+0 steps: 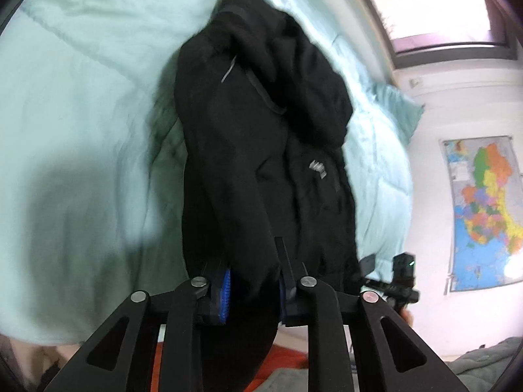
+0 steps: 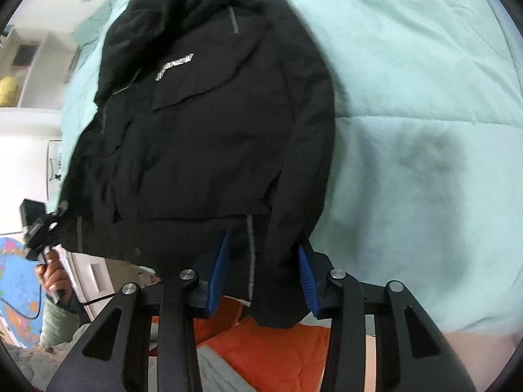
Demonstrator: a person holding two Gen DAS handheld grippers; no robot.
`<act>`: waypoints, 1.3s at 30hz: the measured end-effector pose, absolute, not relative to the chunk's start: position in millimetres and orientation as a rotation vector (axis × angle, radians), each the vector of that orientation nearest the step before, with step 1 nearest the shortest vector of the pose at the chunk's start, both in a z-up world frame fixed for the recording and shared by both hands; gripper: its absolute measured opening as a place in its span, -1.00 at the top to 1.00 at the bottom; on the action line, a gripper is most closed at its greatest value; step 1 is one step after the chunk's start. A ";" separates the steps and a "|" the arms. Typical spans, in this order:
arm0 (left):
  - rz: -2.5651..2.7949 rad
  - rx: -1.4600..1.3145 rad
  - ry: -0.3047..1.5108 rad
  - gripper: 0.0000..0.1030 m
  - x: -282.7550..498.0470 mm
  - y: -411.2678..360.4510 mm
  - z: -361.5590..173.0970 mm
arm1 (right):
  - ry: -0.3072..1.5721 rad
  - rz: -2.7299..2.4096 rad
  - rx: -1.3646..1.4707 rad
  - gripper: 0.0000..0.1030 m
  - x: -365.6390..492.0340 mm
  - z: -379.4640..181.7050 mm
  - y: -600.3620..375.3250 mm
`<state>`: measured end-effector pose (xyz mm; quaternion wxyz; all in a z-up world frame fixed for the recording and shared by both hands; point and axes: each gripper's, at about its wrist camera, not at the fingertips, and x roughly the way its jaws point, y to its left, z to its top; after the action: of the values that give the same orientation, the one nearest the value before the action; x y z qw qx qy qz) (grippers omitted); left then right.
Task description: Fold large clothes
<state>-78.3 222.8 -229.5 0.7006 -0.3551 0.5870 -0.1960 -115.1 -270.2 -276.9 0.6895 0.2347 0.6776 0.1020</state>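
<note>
A black hooded jacket point(image 1: 261, 150) with a small white logo lies lengthwise on a pale green duvet point(image 1: 81, 114), hood at the far end. My left gripper point(image 1: 253, 289) is at the jacket's near edge. Its blue pads point(image 1: 225, 289) press on a sleeve that fills the gap between them. In the right wrist view the same jacket point(image 2: 202, 124) lies front side up. My right gripper point(image 2: 263, 277) is closed on the other sleeve's cuff and the hem, with fabric packed between the pads point(image 2: 307, 277). Both views are slightly blurred.
An orange blanket point(image 2: 281, 343) and a grey cover point(image 2: 215, 372) lie below the bed's near edge. A window point(image 1: 431, 9) and a coloured wall map point(image 1: 483, 212) are to the right. A shelf point(image 2: 29, 72) with a yellow object stands on the left. A hand point(image 2: 54, 274) holds the other gripper.
</note>
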 end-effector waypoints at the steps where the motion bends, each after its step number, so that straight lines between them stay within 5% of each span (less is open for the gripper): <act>1: -0.437 -0.802 1.338 0.48 -78.9 222.3 -238.5 | 1.530 0.225 0.538 0.07 -115.0 -282.2 -272.4; 11: -0.389 -0.785 1.436 0.33 -88.1 216.8 -263.7 | 1.637 0.183 0.663 -0.31 -122.2 -319.5 -285.6; 17: -0.391 -0.681 1.439 0.39 -79.7 204.8 -253.4 | 1.543 0.231 0.624 0.51 -106.5 -292.9 -268.7; 22: -0.349 -0.710 1.303 0.65 -66.3 212.1 -218.5 | 1.461 0.255 0.621 0.59 -91.0 -261.7 -266.0; 39: -0.449 -0.870 0.907 0.67 63.1 258.8 -92.2 | 1.113 0.324 0.664 0.60 46.6 -111.3 -283.3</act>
<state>63.1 258.8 -92.2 0.7854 -0.4034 0.4208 -0.2081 46.6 -283.3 -111.3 0.7849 0.3080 0.5162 0.1504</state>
